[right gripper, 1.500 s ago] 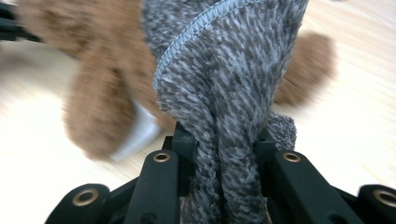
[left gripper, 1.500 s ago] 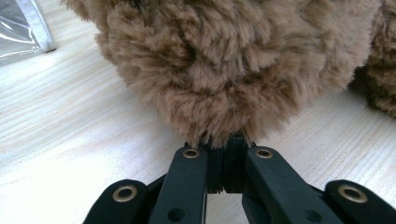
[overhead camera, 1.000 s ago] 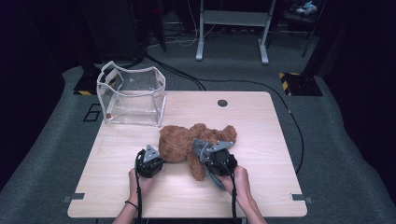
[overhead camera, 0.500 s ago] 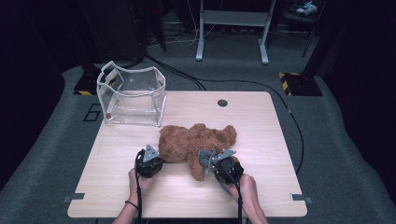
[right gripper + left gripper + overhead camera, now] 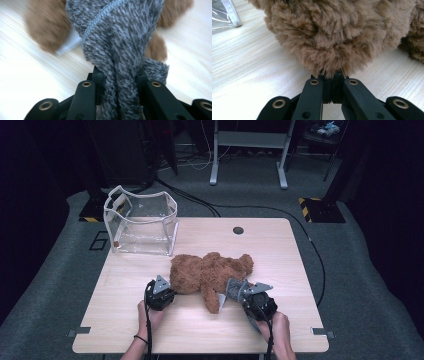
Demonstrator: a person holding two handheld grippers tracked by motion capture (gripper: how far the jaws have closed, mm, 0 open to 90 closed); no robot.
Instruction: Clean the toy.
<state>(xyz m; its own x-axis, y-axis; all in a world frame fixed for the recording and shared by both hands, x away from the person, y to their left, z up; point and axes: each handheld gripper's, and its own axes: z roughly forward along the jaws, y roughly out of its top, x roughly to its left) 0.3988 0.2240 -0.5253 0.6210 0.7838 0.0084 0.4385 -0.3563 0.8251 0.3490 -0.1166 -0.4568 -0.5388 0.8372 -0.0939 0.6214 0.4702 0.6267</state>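
Note:
A brown teddy bear [image 5: 210, 272] lies on its side in the middle of the wooden table [image 5: 285, 265]. My left gripper [image 5: 168, 289] sits at the bear's left end; in the left gripper view its jaws [image 5: 332, 81] meet, shut on a tuft of the bear's fur [image 5: 337, 32]. My right gripper [image 5: 241, 294] is at the bear's near right side, shut on a bunched grey knitted cloth [image 5: 231, 289]. In the right gripper view the cloth [image 5: 117, 37] runs up from between the jaws [image 5: 120, 75] toward the bear [image 5: 47, 25], past a white tag [image 5: 68, 46].
A clear plastic bag with white trim [image 5: 142, 222] stands open at the table's far left corner, its edge visible in the left gripper view [image 5: 222, 12]. A dark round grommet [image 5: 238, 230] sits near the far edge. Cables and a metal stand [image 5: 247, 150] lie on the floor beyond.
My right gripper has moved to the right and a little toward the near edge, drawing the grey cloth with it. The left gripper and the bear's left end have stayed put.

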